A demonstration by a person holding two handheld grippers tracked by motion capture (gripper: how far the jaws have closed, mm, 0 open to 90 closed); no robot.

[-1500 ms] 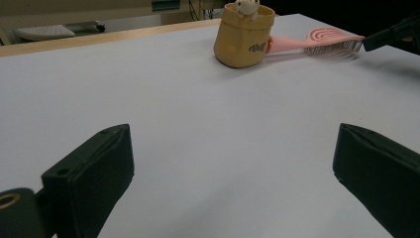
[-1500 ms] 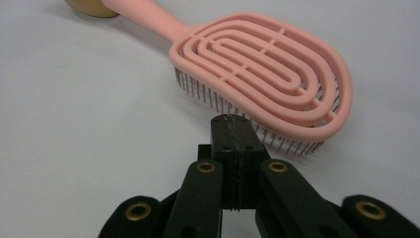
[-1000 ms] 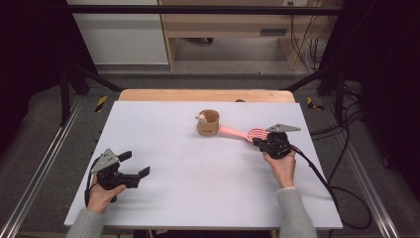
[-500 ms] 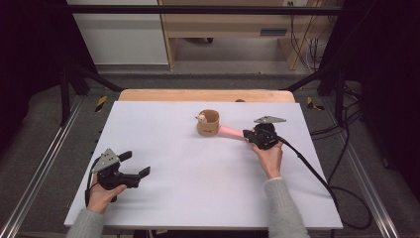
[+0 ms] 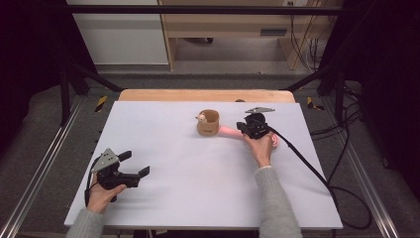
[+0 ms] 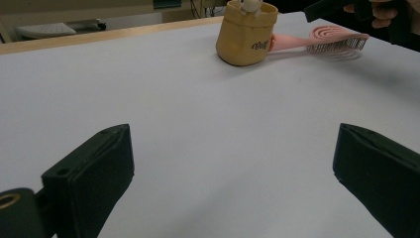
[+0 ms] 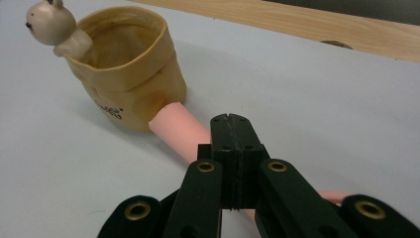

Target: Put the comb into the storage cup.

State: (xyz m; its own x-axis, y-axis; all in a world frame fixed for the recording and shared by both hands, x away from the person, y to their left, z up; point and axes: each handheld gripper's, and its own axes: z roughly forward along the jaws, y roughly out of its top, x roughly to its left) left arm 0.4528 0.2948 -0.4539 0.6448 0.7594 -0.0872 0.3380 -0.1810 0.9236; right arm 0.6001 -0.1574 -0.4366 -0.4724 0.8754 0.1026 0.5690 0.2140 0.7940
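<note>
A tan pouch-like cup (image 5: pixel 208 124) with a small rabbit figure (image 7: pixel 49 25) on its rim stands at the far middle of the white table (image 5: pixel 198 188). A pink hairbrush (image 6: pixel 327 39) lies to its right, with the handle (image 7: pixel 181 129) end against the cup's (image 7: pixel 124 69) base. My right gripper (image 5: pixel 242 127) is shut, its joined jaws just over the handle and pointing at the cup; nothing shows between them (image 7: pixel 230 124). My left gripper (image 5: pixel 135 163) rests at the near left, open and empty (image 6: pixel 233 163), facing the cup (image 6: pixel 245 32).
A wooden strip (image 5: pixel 198 95) runs along the table's far edge. The right gripper's black cable (image 5: pixel 307 163) trails across the table's right side and off it. Metal rails (image 5: pixel 39 168) flank the table, and a shelf unit stands behind it.
My right gripper has moved left and farther away along the brush, from beside its head to over the handle near the cup. The left gripper has stayed still.
</note>
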